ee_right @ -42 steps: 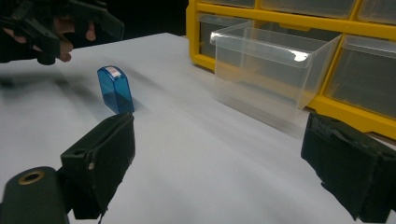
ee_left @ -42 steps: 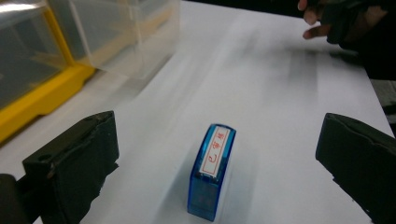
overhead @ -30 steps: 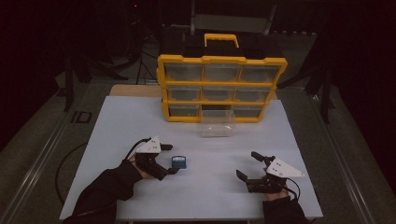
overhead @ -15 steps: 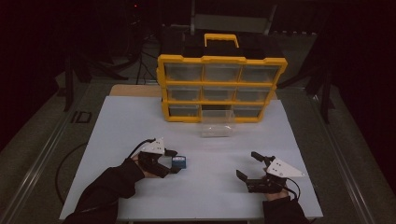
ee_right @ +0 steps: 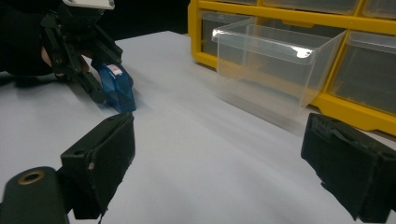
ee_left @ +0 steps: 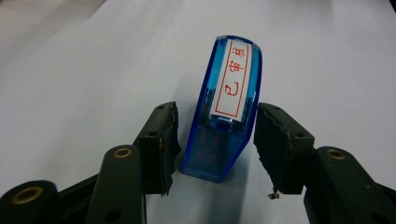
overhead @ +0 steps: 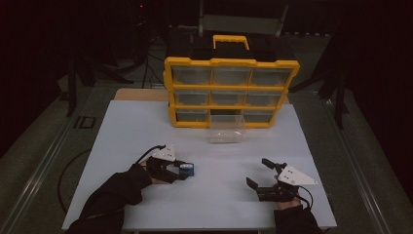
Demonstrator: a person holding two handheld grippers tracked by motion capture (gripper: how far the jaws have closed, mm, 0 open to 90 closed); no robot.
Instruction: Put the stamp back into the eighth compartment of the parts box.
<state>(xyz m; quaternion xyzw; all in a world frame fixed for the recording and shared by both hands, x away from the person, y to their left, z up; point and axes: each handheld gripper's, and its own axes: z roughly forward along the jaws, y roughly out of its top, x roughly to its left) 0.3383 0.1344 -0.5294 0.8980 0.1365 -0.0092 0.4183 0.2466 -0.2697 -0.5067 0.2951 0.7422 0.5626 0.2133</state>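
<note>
Left tool (ee_left: 215, 140) jaws astride blue stamp (ee_left: 224, 112), pads just apart.

The left gripper (overhead: 181, 169) lies low over the table, forearm in a dark sleeve coming in from the bottom left — its jaws have just been closing, yet in the left gripper view a sliver of gap shows on each side. The right gripper (overhead: 260, 175) rests level, jaws wide apart.
</note>
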